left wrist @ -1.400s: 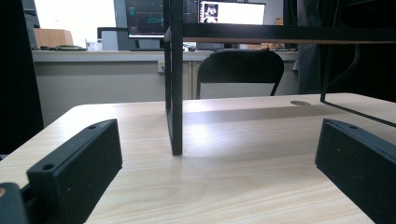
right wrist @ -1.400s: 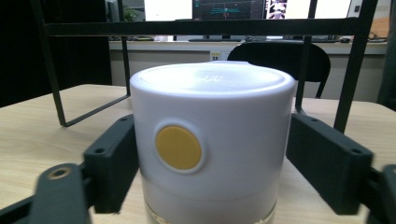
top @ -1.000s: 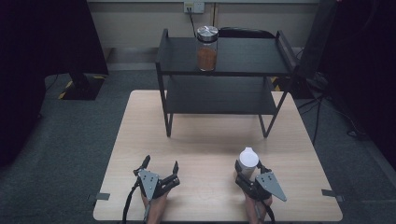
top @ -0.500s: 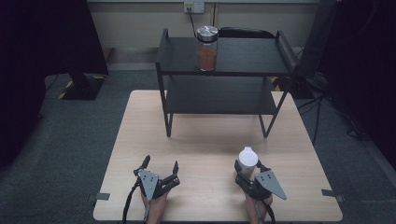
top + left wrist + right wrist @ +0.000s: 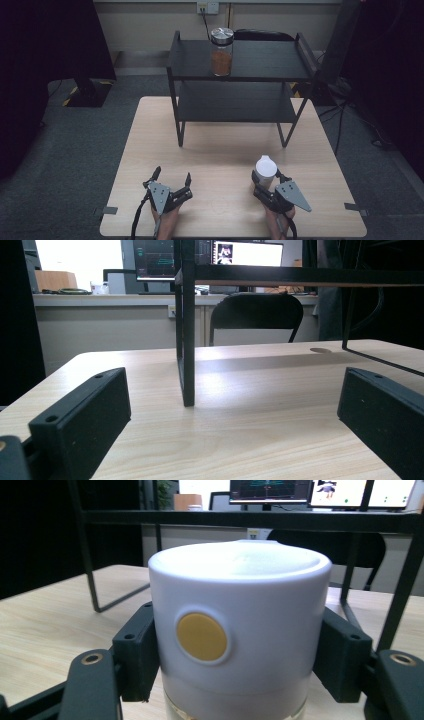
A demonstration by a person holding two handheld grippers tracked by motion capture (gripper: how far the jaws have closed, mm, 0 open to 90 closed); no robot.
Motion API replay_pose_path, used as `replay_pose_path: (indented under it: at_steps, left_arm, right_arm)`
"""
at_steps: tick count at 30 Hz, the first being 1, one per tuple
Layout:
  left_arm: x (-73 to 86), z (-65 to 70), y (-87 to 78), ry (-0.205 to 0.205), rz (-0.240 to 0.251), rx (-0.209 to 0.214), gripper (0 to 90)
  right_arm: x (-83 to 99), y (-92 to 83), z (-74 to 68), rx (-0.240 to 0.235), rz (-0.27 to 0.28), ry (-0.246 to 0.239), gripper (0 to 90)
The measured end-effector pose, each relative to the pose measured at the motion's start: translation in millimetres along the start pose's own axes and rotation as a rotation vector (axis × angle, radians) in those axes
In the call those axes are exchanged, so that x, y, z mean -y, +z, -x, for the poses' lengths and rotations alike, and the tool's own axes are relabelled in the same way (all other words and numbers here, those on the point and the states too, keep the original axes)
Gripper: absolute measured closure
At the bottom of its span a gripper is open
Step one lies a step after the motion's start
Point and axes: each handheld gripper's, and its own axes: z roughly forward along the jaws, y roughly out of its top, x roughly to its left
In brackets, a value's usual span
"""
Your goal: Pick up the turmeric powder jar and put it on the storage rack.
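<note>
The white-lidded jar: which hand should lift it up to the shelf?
Probably the right. The right gripper is already shut on the white-lidded jar, both jaws pressing its sides. The left gripper sits open on the table, away from it.

Smooth matt white plastic lid [image 5: 240,615], pale wood-grain table [image 5: 220,150], matt black metal rack [image 5: 240,75].

Black two-tier shelf [image 5: 240,65] on wooden table [image 5: 150,145], amber-filled jar [image 5: 221,51] on top
</note>
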Motion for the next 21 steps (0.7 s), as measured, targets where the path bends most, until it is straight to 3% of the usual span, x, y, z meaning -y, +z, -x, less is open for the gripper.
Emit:
replay_pose_path:
  at_steps: [12,21]
  left_arm:
    - [-0.1,0.0,0.0,0.000,0.000,0.000,0.2]
    - [0.0,0.0,0.1,0.000,0.000,0.000,0.2]
  right_arm:
    - [-18.6,-2.8,15.0,-0.065,-0.014,-0.042,29.9]
    - [-35.0,1.0,30.3,-0.143,-0.033,-0.034,29.9]
